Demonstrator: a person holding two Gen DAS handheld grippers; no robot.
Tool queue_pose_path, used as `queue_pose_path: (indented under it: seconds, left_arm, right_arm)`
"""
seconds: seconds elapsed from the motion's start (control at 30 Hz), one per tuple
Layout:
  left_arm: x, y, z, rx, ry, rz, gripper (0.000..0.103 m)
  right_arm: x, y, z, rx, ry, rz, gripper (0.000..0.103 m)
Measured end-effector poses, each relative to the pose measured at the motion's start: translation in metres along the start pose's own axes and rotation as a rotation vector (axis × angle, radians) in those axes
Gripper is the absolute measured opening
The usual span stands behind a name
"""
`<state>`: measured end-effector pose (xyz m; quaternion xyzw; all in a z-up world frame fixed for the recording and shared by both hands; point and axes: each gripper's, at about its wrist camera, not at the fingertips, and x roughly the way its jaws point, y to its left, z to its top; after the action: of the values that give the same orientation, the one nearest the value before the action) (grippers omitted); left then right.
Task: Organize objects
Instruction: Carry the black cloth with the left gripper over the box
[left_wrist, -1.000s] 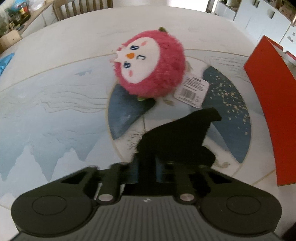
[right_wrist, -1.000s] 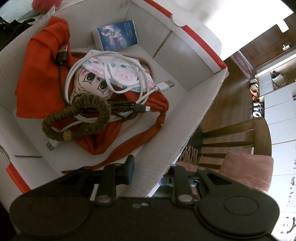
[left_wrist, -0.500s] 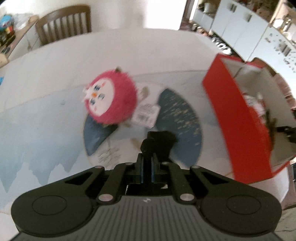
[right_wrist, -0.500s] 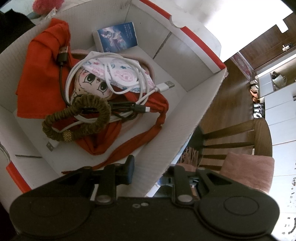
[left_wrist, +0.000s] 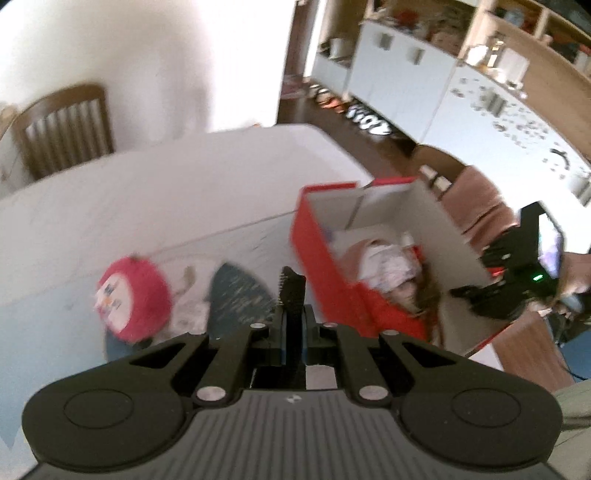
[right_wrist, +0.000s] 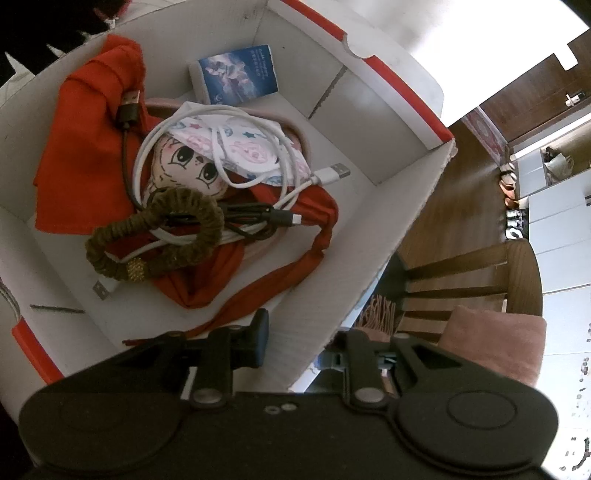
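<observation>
1. Left wrist view: the left gripper (left_wrist: 293, 325) has its fingers pinched nearly together on a thin black toothed object, perhaps a comb (left_wrist: 291, 291), which sticks out ahead of them above the table (left_wrist: 147, 199), just short of the near red wall of the red-and-white cardboard box (left_wrist: 317, 258).
2. Right wrist view: the right gripper (right_wrist: 295, 345) has its fingers partly apart, straddling the box's white wall, one finger inside and one outside. Whether the pads press the cardboard I cannot tell.
3. Risk: the comb is held by one end only, so a knock against the box's red wall could twist it loose.
4. Risk: inside the box, a looped white USB cable (right_wrist: 221, 147) and olive scrunchie (right_wrist: 155, 236) lie over a cloth doll (right_wrist: 188, 166); the teeth could snag them.
5. Risk: if the right hold is loose, the box may slide.
6. Beside the box, the pink round plush toy (left_wrist: 133, 299) still waits on the table.
</observation>
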<state>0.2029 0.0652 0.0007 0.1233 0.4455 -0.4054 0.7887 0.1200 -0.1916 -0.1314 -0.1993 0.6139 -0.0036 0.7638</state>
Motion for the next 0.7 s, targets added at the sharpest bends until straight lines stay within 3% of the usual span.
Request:
queue_pose_path:
  seconds: [0.4, 0.7]
  left_arm:
    - [-0.01, -0.069, 0.065, 0.176, -0.109, -0.094, 0.006]
    - [0.035, -0.116, 0.099, 0.259, -0.106, -0.125, 0.006]
  right_arm:
    - [0.0, 0.002, 0.0, -0.015, -0.005, -0.006, 0.022]
    - [0.001, 0.003, -0.002, -0.016, -0.01, -0.007, 0.022]
